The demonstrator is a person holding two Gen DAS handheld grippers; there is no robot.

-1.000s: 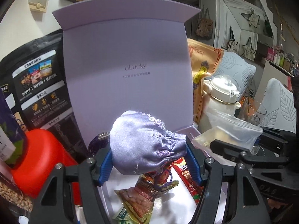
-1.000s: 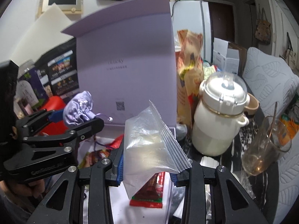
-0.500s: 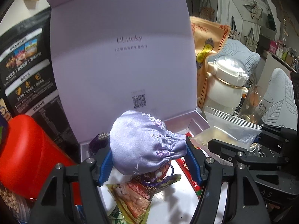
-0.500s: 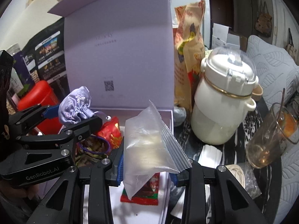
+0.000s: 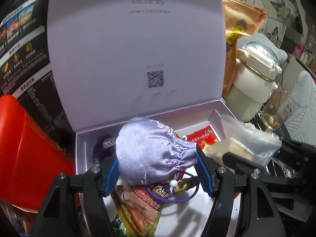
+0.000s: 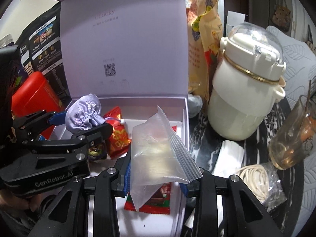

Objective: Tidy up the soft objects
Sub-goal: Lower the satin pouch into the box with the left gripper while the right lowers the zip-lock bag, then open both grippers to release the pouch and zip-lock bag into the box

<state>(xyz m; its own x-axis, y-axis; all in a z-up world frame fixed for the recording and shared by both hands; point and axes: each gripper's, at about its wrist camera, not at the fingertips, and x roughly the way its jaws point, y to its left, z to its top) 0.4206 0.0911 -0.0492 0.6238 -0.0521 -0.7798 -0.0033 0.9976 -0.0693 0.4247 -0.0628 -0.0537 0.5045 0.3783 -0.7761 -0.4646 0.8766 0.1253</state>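
The left gripper (image 5: 158, 169) squeezes the purple pouch (image 5: 152, 152), and the right gripper (image 6: 156, 175) pinches the clear bags (image 6: 158, 148). Both hang over the open box (image 6: 184, 138); its floor lies toward 12 o'clock, just below them.

A lived-in home: snack bags (image 6: 205, 39), a lidded cream jug (image 6: 244, 86) and a glass (image 6: 292, 136) crowd the marbled tabletop (image 6: 205, 144) ahead and right; leaf-print cushions (image 6: 300, 63) lie beyond.
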